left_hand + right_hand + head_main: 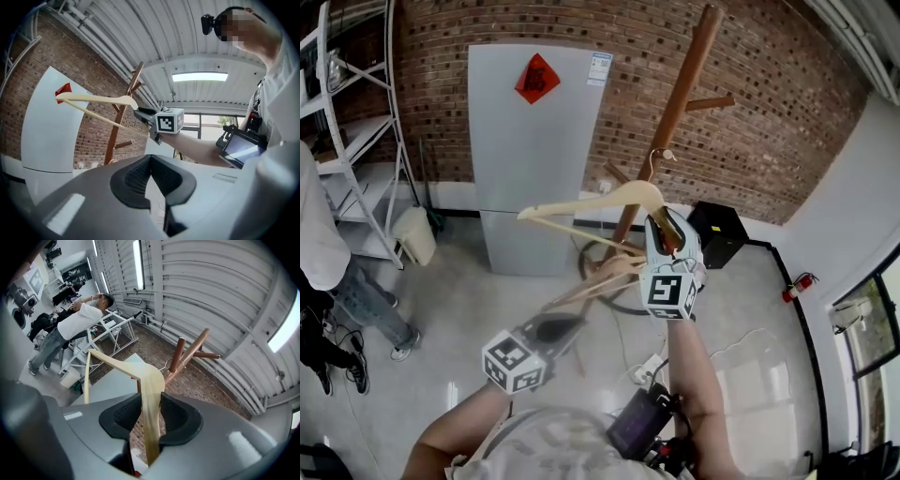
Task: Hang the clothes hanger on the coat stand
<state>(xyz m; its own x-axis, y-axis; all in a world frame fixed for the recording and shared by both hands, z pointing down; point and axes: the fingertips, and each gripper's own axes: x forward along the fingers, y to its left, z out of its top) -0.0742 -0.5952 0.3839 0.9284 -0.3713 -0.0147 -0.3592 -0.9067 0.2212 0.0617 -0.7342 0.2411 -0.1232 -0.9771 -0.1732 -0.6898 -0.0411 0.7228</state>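
Left gripper (151,180), one of two: nearest item, held low and near, left of its partner; jaws closed together with nothing between them.

Right gripper (150,418), second of two: raised farther out on a bare forearm; jaws clamped on one arm of the hanger.

Clothes hanger (609,202), one, pale wood: a shoulder piece, a thin lower bar and a metal hook (654,164). It was held aloft, its free arm reaching left. The hook stood just beside the stand's trunk; whether it touched a peg could not be told.

Coat stand (680,94), one, reddish-brown wood: slanted trunk with short side pegs, just beyond the hanger and in front of the brick wall (787,112). A blurred pale wooden shape lay low near its base and could not be identified.

Black box (717,234), one: on the floor right of the stand's base, against the wall; contents not visible.

Fridge (530,159), one, grey: left of the stand, against the wall, its two doors closed. The upper door carried one red diamond sticker (537,79) and one small label.

White shelving rack (356,141), one: far left; what lay on its shelves was too small to tell.

Person (323,244), one: standing at the left edge by the rack.
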